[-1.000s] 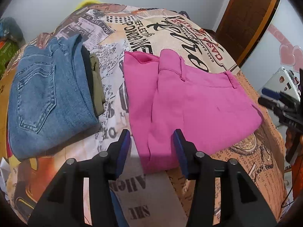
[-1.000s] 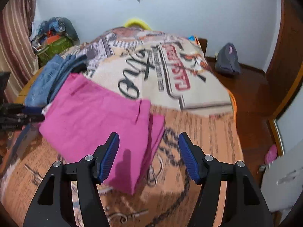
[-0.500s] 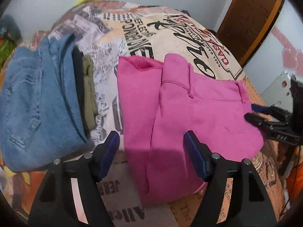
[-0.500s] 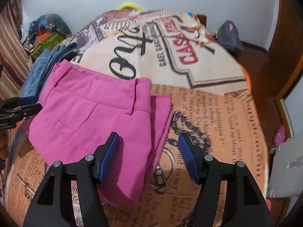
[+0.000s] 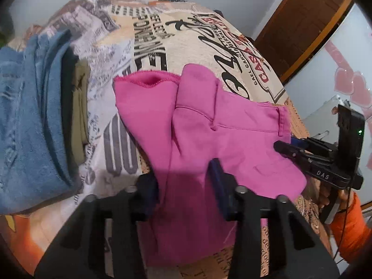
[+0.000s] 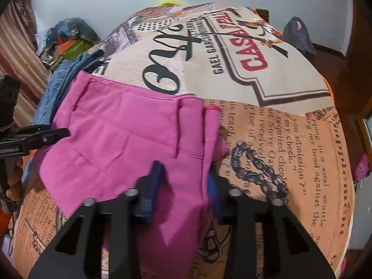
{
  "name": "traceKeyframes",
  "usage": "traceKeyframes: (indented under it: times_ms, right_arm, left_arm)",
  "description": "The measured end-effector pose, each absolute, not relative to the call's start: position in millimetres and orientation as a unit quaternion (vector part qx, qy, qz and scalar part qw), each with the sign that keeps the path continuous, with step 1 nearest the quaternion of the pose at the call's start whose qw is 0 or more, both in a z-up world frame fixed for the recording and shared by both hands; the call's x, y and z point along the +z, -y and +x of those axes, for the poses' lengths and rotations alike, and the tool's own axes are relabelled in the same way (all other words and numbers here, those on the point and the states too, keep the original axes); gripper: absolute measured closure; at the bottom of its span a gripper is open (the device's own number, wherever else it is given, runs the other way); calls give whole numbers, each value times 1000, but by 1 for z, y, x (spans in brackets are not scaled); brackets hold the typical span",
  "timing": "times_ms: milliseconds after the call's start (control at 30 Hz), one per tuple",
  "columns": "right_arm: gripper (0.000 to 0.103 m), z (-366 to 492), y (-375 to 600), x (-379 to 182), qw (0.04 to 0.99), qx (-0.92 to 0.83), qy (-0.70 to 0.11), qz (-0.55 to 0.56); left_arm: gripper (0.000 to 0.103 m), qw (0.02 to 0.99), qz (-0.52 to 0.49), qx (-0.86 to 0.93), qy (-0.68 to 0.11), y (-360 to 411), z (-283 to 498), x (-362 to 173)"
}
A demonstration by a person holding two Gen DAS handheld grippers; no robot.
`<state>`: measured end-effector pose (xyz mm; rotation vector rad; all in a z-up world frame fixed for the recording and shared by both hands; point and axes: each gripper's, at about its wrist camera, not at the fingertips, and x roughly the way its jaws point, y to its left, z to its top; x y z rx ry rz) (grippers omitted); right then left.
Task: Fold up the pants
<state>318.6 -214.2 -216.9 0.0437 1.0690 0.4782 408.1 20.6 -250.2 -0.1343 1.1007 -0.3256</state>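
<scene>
Folded pink pants (image 5: 220,139) lie on a printed bedspread (image 5: 176,34). My left gripper (image 5: 183,189) straddles their near left edge; its jaws are closing, with pink cloth lying flat between the blue pads. In the right wrist view the same pants (image 6: 121,134) fill the left half. My right gripper (image 6: 183,188) straddles their near right edge, by the waistband and belt loop. Its jaws are closing too, with cloth between them. Each gripper appears in the other's view: the right gripper (image 5: 290,150) at the pants' right edge, the left gripper (image 6: 46,136) at their left.
A folded stack of blue jeans (image 5: 28,116) with an olive garment (image 5: 80,116) lies left of the pink pants. An orange sleeve (image 5: 348,220) shows at the right. A wooden door (image 5: 302,23), a clutter pile (image 6: 69,37) and a dark bag (image 6: 297,37) lie beyond the bed.
Both grippers came down onto the pink pants and now sit closer to them. Their jaws narrowed around the near edges; the left one first widened, then narrowed.
</scene>
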Motion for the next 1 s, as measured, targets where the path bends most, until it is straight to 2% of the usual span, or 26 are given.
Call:
traceKeyframes:
  times_ms: [100,300,700,1000]
  right_arm:
    - [85,317,214,-212,840,223,-494,18]
    - [93,310,221,-189,854,225,-468,32]
    - [95,288,194,-107,885,251,-391,8]
    - [95,280,137,-65,894,284,-347,-3]
  left_arm:
    - [81,849,-34,-150,-506,-15,401,-241]
    - [83,866,-35,-148,-476,-14,383,-209]
    - [84,907,-34,-119,-403,-48,336,-131]
    - [84,921,-53,-85,-376,-114,312,-93]
